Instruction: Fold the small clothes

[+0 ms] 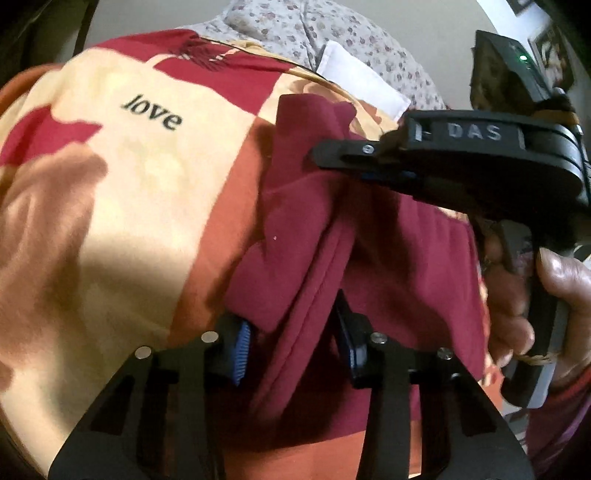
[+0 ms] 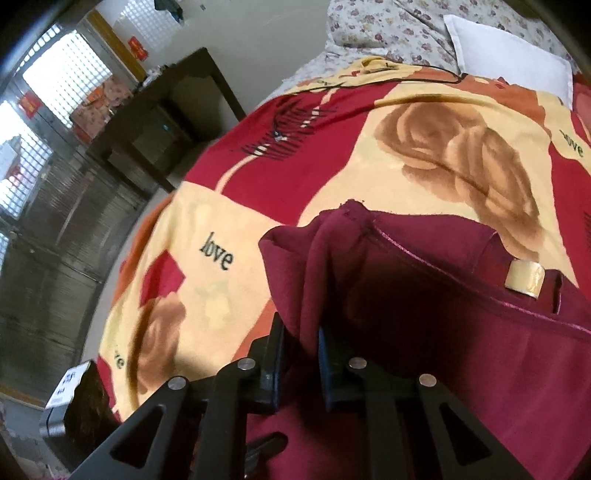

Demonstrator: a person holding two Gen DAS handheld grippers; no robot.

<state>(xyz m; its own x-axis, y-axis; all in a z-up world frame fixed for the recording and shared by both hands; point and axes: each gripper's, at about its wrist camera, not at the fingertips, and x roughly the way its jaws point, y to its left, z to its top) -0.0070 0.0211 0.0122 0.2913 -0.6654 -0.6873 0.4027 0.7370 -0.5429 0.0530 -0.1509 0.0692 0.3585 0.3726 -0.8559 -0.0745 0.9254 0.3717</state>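
A small maroon garment (image 1: 310, 236) lies on a bed blanket (image 1: 140, 177) printed with roses and the word "love". My left gripper (image 1: 295, 343) has a fold of the maroon cloth between its blue pads, with a gap still showing on the left pad side. My right gripper (image 1: 332, 157) shows in the left wrist view, shut on the garment's upper edge. In the right wrist view the right gripper (image 2: 301, 350) pinches a bunched edge of the garment (image 2: 424, 280). A cream label (image 2: 524, 278) sits on the cloth.
A white pillow (image 2: 506, 55) and a floral sheet (image 2: 388, 26) lie at the head of the bed. A dark wooden table (image 2: 166, 110) stands beside the bed by the windows. A hand (image 1: 517, 302) holds the right gripper's handle.
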